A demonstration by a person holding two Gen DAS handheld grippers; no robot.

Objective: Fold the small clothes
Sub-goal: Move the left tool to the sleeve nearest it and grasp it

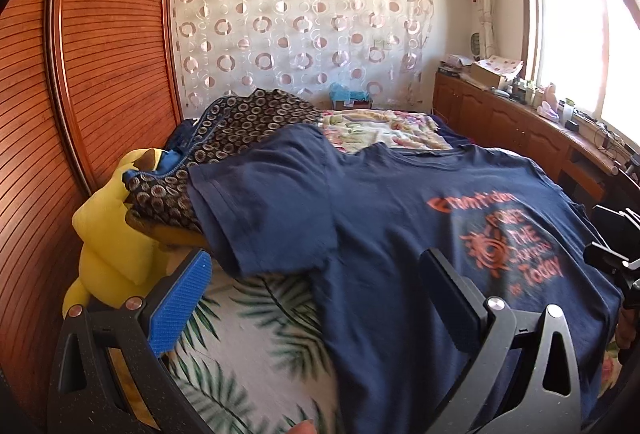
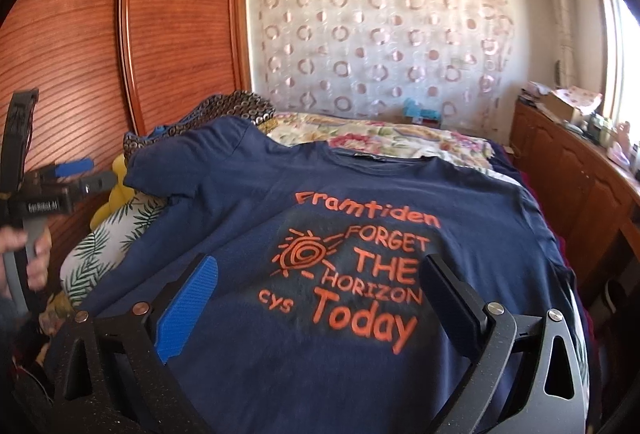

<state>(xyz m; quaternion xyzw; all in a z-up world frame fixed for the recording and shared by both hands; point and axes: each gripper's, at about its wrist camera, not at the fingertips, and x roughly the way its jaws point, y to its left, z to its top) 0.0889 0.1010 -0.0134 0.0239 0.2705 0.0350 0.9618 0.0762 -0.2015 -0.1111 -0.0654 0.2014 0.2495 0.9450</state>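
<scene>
T-shirt (image 2: 340, 274) flat on bed (image 1: 248, 318), print up | left gripper (image 1: 316, 286) fingers spread, empty | right gripper (image 2: 320, 294) spread above print, empty

We read orange print on the navy T-shirt (image 2: 360, 274): "Framtiden", "FORGET THE HORIZON", "cys", "Today". The left hand-held gripper (image 2: 76, 174) body carries small white lettering, not clearly legible.
</scene>
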